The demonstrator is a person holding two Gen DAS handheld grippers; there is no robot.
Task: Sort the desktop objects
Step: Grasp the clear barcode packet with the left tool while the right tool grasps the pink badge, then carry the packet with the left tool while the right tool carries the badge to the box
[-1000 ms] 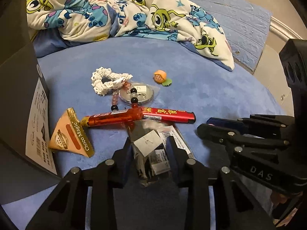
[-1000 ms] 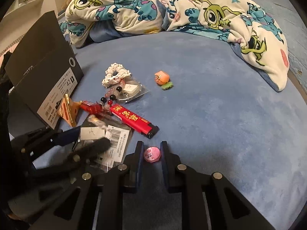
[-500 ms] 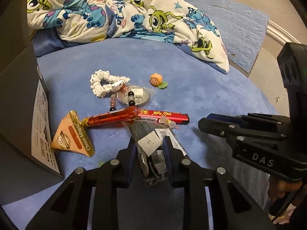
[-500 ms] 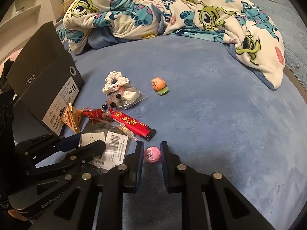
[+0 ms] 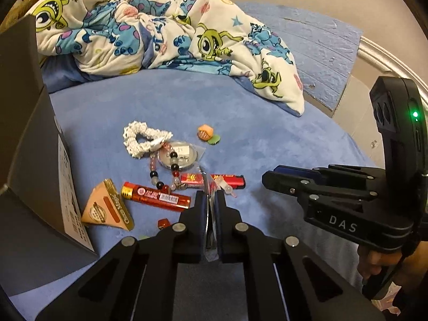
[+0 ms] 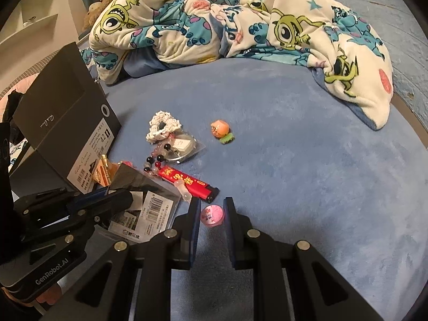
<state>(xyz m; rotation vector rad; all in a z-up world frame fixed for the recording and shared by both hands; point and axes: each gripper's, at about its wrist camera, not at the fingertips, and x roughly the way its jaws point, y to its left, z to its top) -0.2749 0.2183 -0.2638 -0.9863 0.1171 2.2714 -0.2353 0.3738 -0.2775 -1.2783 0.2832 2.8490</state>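
Change: 1 second earlier the left gripper (image 5: pixel 211 208) stood spread around the flat clear plastic packet with white barcode labels (image 6: pixel 149 208); now its jaws were pressed together on the packet's thin edge and the packet was lifted a little off the blue plush bed cover (image 6: pixel 307 160).
Meaning: I judged the pick as done; carrying to the dark open shoe box (image 6: pixel 61 123) seemed next.
Packet: thin, floppy, shiny; it hung tilted beside the box, above the red lighter with gold characters (image 6: pixel 187 183).
Right gripper (image 6: pixel 212 214): its jaws were as before, partly spread on both sides of the small round pink sticker-topped token (image 6: pixel 212 214); whether they pinched it I cannot tell.
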